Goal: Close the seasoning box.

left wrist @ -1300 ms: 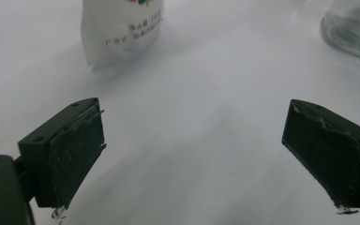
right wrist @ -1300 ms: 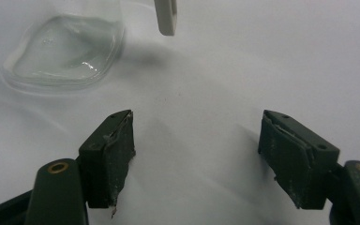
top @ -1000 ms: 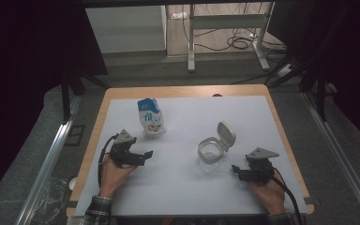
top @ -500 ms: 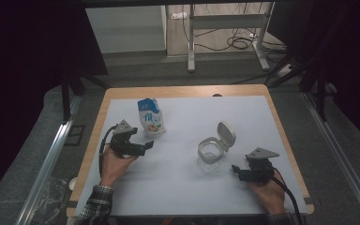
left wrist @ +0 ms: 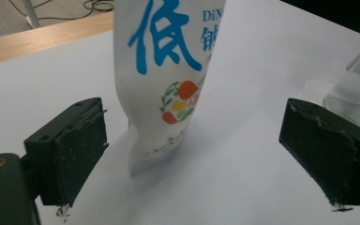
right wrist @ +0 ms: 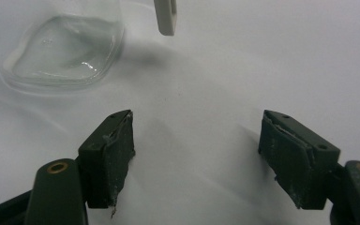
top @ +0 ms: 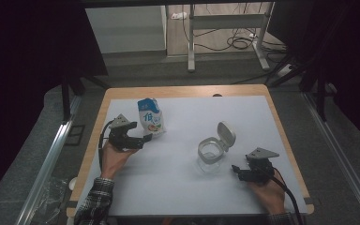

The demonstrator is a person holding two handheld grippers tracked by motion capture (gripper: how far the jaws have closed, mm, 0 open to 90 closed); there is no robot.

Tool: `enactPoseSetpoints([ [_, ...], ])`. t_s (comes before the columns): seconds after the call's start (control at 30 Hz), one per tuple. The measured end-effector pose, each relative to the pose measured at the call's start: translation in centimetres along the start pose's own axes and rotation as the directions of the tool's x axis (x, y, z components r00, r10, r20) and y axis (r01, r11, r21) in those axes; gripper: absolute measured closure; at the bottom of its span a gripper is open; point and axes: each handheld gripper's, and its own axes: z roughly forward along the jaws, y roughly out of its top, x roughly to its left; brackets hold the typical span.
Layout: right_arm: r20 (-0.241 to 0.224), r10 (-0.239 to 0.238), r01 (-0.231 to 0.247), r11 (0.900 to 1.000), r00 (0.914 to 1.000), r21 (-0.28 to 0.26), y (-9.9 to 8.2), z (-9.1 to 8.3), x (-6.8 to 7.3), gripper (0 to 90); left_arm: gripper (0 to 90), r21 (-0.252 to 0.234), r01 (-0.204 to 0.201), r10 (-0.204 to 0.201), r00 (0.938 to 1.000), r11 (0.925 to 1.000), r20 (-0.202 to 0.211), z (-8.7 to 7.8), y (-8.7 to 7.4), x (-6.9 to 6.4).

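A white and blue pouch [top: 150, 116] with fruit print stands upright on the white table cover at the back left; its lower half [left wrist: 168, 79] rises just ahead of my left gripper [left wrist: 194, 150]. That left gripper [top: 143, 139] is open, jaws wide and apart from the pouch. A clear glass jar [top: 211, 155] with its white flip lid [top: 226, 135] raised stands right of centre. My right gripper [top: 236, 171] rests just right of the jar, open, with nothing between its pads [right wrist: 194, 159]. The jar's base [right wrist: 65, 49] lies ahead to its left.
The white cover [top: 187, 187] lies over a wooden table [top: 187, 90] with its edge bare at the back and left. Metal rails [top: 47, 154] run along both sides. Desk legs and cables [top: 225, 42] stand on the floor behind.
My left gripper has moved away from the person toward the pouch and slightly up, now close to its base. The right gripper has stayed put.
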Motion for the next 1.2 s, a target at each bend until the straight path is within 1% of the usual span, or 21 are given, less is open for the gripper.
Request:
enactPoseSetpoints([
  [0.13,0.000,0.000,0.000,1.0000,1.0000,0.000,0.0,0.0,0.0,27.1,9.3,-0.024,0.004,-0.004,1.0000,0.9997,0.009,0.1,0.2,0.6],
  [0.23,0.000,0.000,0.000,1.0000,1.0000,0.000,0.0,0.0,0.0,27.1,11.1,-0.038,-0.007,0.008,0.9999,0.9993,0.015,0.2,0.4,1.0],
  [0.3,0.000,-0.001,0.001,1.0000,1.0000,0.000,0.0,0.0,0.0,27.1,12.1,-0.052,-0.015,0.016,0.9995,0.9986,0.028,0.3,0.5,1.3],
  [0.37,0.000,0.000,0.000,1.0000,1.0000,-0.002,0.0,0.0,0.0,27.1,13.1,-0.070,-0.012,0.015,0.9990,0.9975,0.043,0.4,0.6,1.7],
  [0.4,0.000,0.000,0.000,1.0000,1.0000,-0.002,0.0,0.0,0.0,27.1,13.7,-0.082,-0.011,0.015,0.9983,0.9966,0.057,0.5,0.6,1.9],
  [0.47,-0.001,0.000,0.000,1.0000,1.0000,-0.002,0.0,0.0,0.0,27.1,14.4,-0.093,-0.012,0.018,0.9981,0.9956,0.059,0.7,0.7,2.1],
  [0.5,-0.001,0.000,0.000,1.0000,1.0000,-0.002,0.0,0.0,0.0,27.1,14.8,-0.102,-0.013,0.020,0.9974,0.9947,0.069,0.8,0.7,2.3],
  [0.63,-0.001,0.000,0.000,1.0000,1.0000,-0.002,0.0,0.0,0.0,27.1,15.4,-0.139,-0.003,0.017,0.9949,0.9903,0.099,1.0,0.9,2.9],
  [0.67,-0.001,-0.001,0.001,1.0000,1.0000,-0.003,0.0,0.0,0.0,27.1,15.4,-0.139,-0.006,0.020,0.9954,0.9903,0.094,1.1,1.0,3.0],
  [0.77,0.000,-0.001,0.001,1.0000,1.0000,-0.003,0.0,0.0,0.0,27.1,20.1,-0.137,-0.017,0.031,0.9943,0.9904,0.102,1.3,1.1,3.4],
  [0.83,0.000,-0.001,0.001,1.0000,1.0000,-0.003,0.0,0.0,0.0,27.1,23.6,-0.142,-0.025,0.042,0.9923,0.9896,0.117,1.5,1.2,3.6],
  [0.93,-0.001,-0.001,0.001,1.0000,1.0000,-0.003,0.0,0.0,0.0,27.1,27.6,-0.154,-0.018,0.039,0.9901,0.9878,0.135,1.7,1.4,4.0],
  [1.03,-0.001,-0.001,0.001,1.0000,1.0000,-0.003,0.0,0.0,0.0,27.1,30.4,-0.166,-0.019,0.043,0.9881,0.9860,0.147,1.7,1.6,4.4],
  [1.1,-0.001,-0.001,0.001,1.0000,1.0000,-0.003,0.0,0.0,0.0,27.1,33.4,-0.160,-0.039,0.061,0.9882,0.9864,0.140,1.8,1.7,4.5],
  [1.2,-0.001,-0.001,0.001,1.0000,1.0000,-0.003,0.0,0.0,0.0,27.1,37.5,-0.155,-0.054,0.076,0.9870,0.9865,0.142,1.8,1.9,4.6],
])
